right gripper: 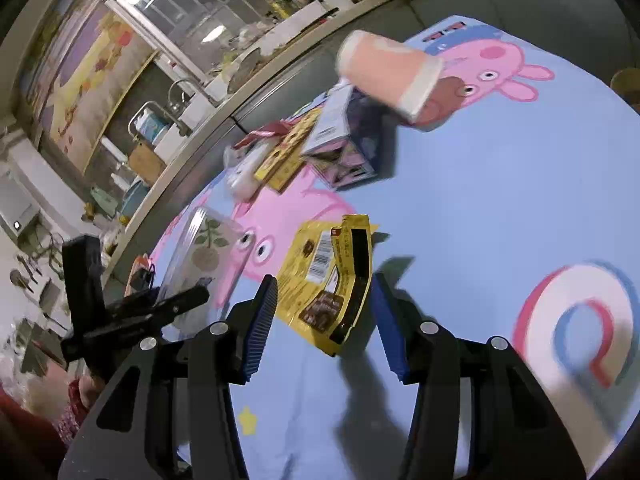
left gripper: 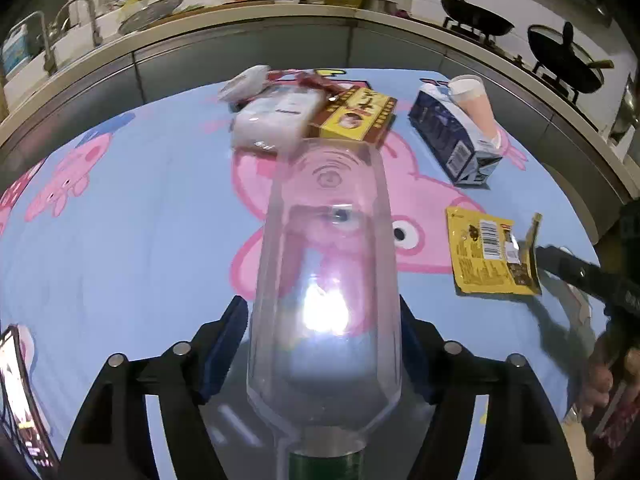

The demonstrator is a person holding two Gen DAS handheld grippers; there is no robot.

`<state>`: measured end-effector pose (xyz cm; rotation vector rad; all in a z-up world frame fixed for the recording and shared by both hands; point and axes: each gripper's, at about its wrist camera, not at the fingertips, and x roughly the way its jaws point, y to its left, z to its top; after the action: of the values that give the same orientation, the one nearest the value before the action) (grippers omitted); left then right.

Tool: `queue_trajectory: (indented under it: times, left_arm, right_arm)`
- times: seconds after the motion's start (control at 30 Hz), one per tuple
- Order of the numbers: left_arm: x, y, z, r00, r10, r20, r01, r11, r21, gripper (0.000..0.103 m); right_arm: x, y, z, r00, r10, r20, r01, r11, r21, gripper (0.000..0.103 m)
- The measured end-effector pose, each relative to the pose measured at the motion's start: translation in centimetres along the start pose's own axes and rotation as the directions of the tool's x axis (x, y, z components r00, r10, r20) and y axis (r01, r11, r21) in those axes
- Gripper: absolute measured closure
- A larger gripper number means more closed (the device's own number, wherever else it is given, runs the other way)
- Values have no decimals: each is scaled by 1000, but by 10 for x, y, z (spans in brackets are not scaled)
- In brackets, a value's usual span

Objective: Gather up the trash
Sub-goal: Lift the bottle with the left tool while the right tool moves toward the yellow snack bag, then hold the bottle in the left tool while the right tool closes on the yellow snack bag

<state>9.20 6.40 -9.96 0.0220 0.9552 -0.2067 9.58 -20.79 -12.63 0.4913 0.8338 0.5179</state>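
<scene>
My left gripper is shut on a clear plastic bottle with a green cap, held above the blue cartoon tablecloth. My right gripper is open, its blue pads on either side of a yellow snack wrapper, which also shows in the left wrist view. At the far side lie a white pack, a yellow-brown box, a dark blue carton and a pink paper cup. The bottle also shows in the right wrist view.
A kitchen counter with a sink, bottles and two black pans runs behind the table. A phone lies at the near left table edge. The other hand-held gripper is at left in the right wrist view.
</scene>
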Motion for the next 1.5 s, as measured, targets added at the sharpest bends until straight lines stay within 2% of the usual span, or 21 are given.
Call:
queue_trajectory:
  times: [0.17,0.47,1.07,1.33,1.5]
  left_arm:
    - [-8,14,-7,1000,4,6,-4,999,-39,28]
    - [-17,26,-14,1000,16,20,-15,998,-69,26]
    - [-27,47,-26,999,18,41,-13,993,-115,24]
    - [-30,57,-33,998,2,57,6,990,-138,23]
    - [-33,63,-38,997,0,79,13,988,-155,21]
  right_arm:
    - [-6,18,-10,999,-39,4,40,999,-34,55]
    - [-20,17,-21,995,-94,18,93,995,34,55]
    - [-26,21,-28,994,-109,18,107,991,82,54]
    - [-29,25,-28,990,-135,38,130,987,98,53]
    - [-31,37,-30,983,-177,50,174,983,66,53]
